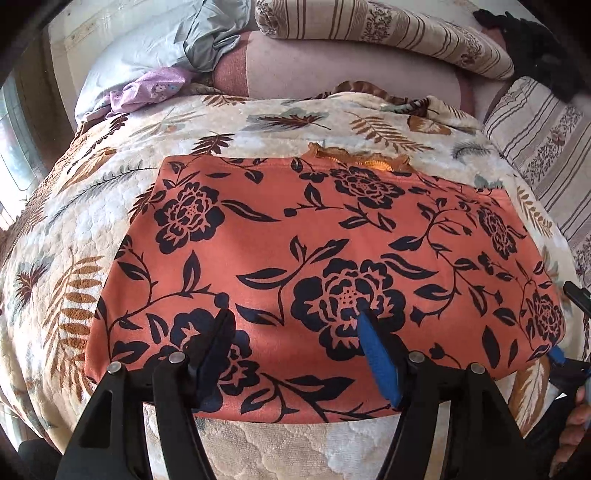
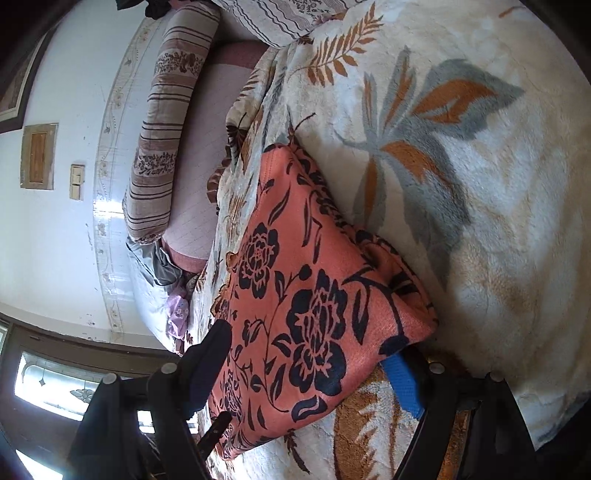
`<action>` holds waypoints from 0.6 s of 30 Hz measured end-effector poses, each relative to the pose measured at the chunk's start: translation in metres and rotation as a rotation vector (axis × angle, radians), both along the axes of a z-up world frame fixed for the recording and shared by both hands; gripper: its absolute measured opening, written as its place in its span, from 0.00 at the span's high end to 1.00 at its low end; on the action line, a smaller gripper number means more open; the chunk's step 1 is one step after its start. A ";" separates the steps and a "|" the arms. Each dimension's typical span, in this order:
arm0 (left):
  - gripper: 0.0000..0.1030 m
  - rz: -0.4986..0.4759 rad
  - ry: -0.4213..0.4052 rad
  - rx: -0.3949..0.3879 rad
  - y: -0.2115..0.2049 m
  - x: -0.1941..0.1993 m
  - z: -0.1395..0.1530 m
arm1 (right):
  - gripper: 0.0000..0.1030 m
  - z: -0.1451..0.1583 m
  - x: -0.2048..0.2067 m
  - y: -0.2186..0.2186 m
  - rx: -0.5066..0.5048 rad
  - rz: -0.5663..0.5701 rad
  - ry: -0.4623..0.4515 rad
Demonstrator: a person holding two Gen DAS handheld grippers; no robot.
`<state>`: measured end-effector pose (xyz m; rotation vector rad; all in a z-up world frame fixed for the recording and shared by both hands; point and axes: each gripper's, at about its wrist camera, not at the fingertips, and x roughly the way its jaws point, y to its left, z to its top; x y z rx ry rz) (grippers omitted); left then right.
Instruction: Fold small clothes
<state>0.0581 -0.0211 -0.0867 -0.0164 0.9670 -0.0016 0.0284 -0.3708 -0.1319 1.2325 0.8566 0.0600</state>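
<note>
Orange floral garment [image 1: 325,266] lies folded flat on the blanket [image 1: 92,206] covering the bed. My left fingers [image 1: 295,325] stand spread above its near edge, pinching nothing. My right fingers [image 2: 310,350] straddle one corner, spread; the blue pad [image 2: 402,384] is partly hidden under cloth, contact unclear.

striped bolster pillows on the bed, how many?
2. One striped bolster lies along the far edge by the wall; a second striped bolster sits at the right end. More may be out of frame.
</note>
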 end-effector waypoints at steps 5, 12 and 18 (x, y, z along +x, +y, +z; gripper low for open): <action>0.32 -0.015 0.081 0.050 -0.007 0.010 -0.027 | 0.22 0.002 -0.007 -0.002 0.007 -0.002 -0.008; 0.30 0.001 0.080 0.040 -0.006 0.009 -0.023 | 0.22 -0.001 -0.010 -0.002 0.011 -0.001 -0.012; 0.30 -0.005 0.080 0.052 -0.007 0.009 -0.025 | 0.22 -0.001 -0.010 -0.001 -0.003 0.006 -0.018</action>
